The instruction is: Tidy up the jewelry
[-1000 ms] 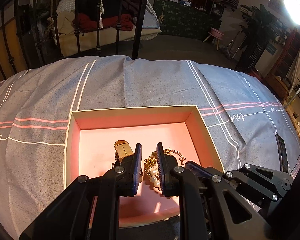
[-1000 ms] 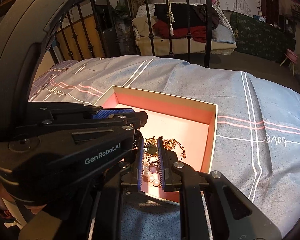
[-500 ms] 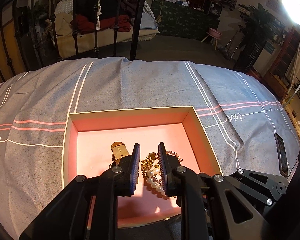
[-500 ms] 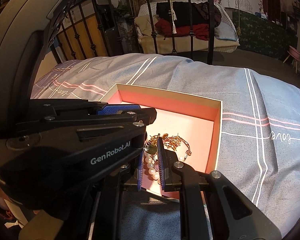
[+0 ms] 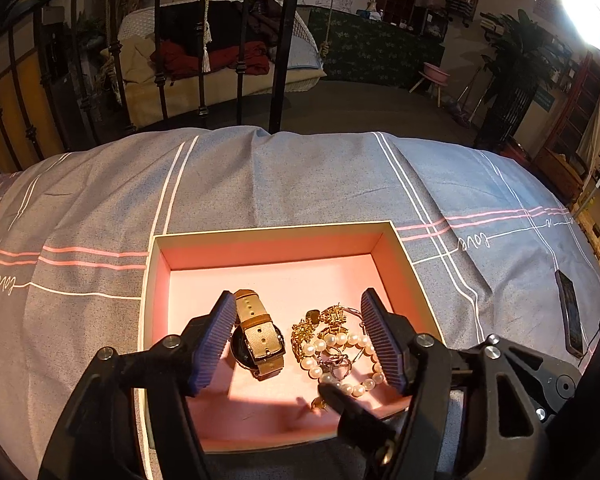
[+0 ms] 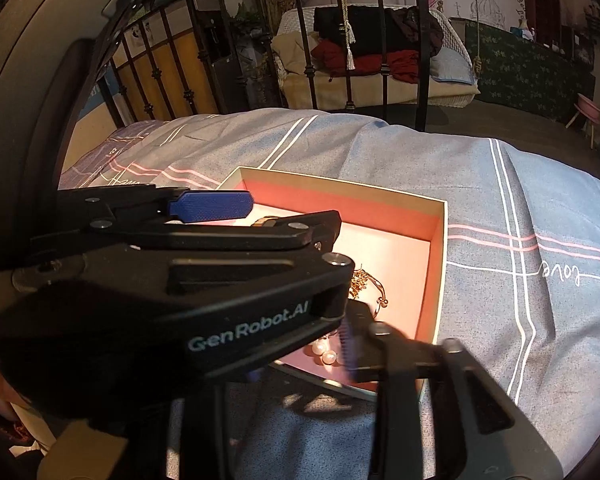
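An open pink-lined box [image 5: 276, 236] lies on the grey bedspread; it also shows in the right wrist view [image 6: 440, 240]. Inside lie a watch with a tan strap [image 5: 258, 334], a pearl bracelet [image 5: 340, 360] and tangled gold chains [image 5: 320, 320]. My left gripper [image 5: 300, 340] is open wide above the box, its pads on either side of the watch and jewelry, holding nothing. In the right wrist view the left gripper's body [image 6: 160, 300] hides most of the right gripper; only its right finger [image 6: 352, 340] shows, blurred, near some pearls [image 6: 324, 354].
A dark phone [image 5: 570, 312] lies on the bedspread to the right of the box. A black iron bed rail [image 5: 284, 48] stands at the far edge of the bed. The two grippers are close together over the box's near edge.
My left gripper has opened wide and let the pearl and gold jewelry drop into the box beside the watch. The right gripper's finger has moved away from the left one, blurred.
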`<state>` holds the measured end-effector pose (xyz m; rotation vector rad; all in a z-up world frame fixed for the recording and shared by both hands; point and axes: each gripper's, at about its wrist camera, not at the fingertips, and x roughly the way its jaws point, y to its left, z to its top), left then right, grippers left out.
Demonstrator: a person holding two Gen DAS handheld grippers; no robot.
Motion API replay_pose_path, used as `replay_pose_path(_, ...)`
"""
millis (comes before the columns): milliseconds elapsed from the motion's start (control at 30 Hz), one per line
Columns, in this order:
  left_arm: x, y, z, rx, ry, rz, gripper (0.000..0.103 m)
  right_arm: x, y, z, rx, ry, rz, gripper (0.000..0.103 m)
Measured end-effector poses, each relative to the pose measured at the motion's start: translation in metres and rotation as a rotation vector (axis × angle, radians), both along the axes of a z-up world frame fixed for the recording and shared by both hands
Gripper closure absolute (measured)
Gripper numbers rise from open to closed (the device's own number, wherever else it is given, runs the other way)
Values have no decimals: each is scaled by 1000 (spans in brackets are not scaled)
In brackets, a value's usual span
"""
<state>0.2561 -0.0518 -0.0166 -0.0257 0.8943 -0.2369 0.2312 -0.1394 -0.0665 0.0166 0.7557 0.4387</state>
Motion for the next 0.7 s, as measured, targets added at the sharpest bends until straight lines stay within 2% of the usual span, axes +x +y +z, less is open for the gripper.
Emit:
replay_pose_path(67, -2, 4, 1, 2, 5, 25, 28, -2, -4, 1, 18, -1, -2, 22)
replay_pose_path(100, -3, 6, 2, 5, 13, 32, 27, -3, -5, 1, 12, -3, -12, 18)
replay_pose_path(133, -5, 7, 2, 9, 25, 36, 26, -5, -5, 2, -6, -14, -25, 9)
replay_pose_path(167, -9, 8, 3, 5, 30, 34, 24, -9, -6, 3, -18, -28, -29, 6)
replay_pose_path(300, -30, 11, 12, 2, -7, 17, 12, -23, -6, 5, -54, -71, -32, 6)
replay_pose_path(400, -52, 14, 20, 4, -52, 22, 11, -40, -7, 6, -88, -133, -46, 6)
replay_pose_path(467, -70, 18, 27, -9, -114, 32, 10, -58, -13, 8, -109, -208, -90, 6)
replay_pose_path(600, -118, 30, 42, -17, -305, 52, 7, -101, -27, 17, -110, -397, -192, 6)
replay_pose_path(700, -147, 37, 46, -13, -410, 71, 7, -126, -37, 21, -91, -492, -243, 6)
